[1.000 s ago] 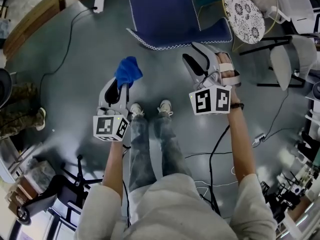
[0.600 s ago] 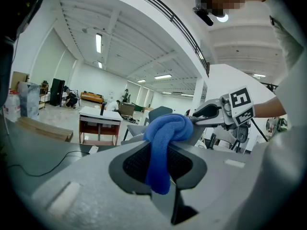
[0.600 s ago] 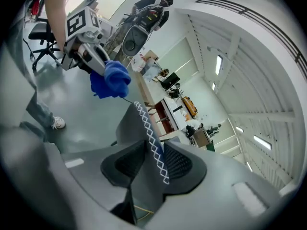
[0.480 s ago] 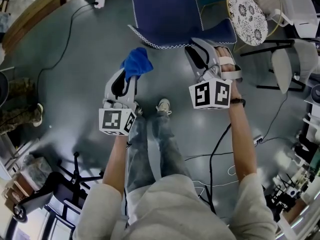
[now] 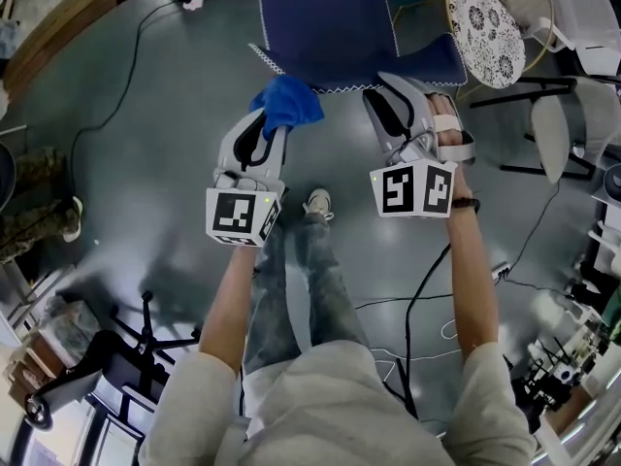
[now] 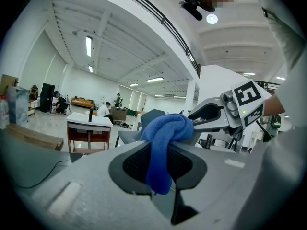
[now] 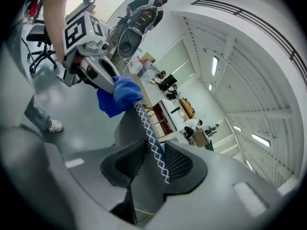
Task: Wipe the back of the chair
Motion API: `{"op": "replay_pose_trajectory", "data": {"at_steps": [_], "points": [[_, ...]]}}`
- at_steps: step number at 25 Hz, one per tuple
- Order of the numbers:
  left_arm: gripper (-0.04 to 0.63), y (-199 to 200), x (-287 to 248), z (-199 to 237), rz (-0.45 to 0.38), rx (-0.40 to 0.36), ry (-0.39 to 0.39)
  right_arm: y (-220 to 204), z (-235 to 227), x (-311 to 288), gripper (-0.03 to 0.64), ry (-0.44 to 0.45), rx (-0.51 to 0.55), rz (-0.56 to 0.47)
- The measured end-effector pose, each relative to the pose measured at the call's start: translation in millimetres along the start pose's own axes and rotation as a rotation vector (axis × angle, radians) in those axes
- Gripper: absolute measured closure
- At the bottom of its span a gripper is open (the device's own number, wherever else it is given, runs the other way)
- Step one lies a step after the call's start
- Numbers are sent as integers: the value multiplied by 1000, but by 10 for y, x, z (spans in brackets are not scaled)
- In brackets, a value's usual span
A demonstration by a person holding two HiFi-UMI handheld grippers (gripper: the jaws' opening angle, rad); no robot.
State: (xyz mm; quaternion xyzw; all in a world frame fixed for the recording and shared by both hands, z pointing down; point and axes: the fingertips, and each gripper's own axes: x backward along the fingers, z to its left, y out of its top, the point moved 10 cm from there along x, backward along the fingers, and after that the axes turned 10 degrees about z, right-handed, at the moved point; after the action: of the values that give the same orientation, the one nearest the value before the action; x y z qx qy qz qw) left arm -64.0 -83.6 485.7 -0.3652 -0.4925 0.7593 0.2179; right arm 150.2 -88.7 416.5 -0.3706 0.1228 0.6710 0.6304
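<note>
now the wiping looks about to begin. the left gripper [image 6: 160,164] is clamped on a bunched blue cloth [image 6: 165,133]. in the head view that cloth sits right at the stitched top edge of the blue chair [image 5: 325,17], near the edge's left end. the right gripper [image 7: 153,164] has its jaws closed on the same edge, with the white zigzag trim [image 7: 152,140] running between the pads. i judge it is steadying the back. the chair stands on the grey floor [image 5: 146,163] just ahead of the person's feet [image 5: 318,203], its back edge toward them.

next, i think, the cloth has to be pressed against the back and drawn along it, with a firm right grip so the chair does not turn or slide. no container is in play. the nearest thing to one is a round wire frame [image 5: 534,27] beside the chair, with a patterned cushion [image 5: 485,27] in it.
</note>
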Motion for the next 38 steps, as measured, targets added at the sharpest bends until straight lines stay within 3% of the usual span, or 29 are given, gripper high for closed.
{"op": "replay_pose_trajectory", "data": {"at_steps": [19,38], "points": [[520,-368,-461,281,67,65,10,-20,12,5,491,0,-7,-30],[522,-955,-1052,870,272,116,68,-43,16,18,492,7,0,-49]]}}
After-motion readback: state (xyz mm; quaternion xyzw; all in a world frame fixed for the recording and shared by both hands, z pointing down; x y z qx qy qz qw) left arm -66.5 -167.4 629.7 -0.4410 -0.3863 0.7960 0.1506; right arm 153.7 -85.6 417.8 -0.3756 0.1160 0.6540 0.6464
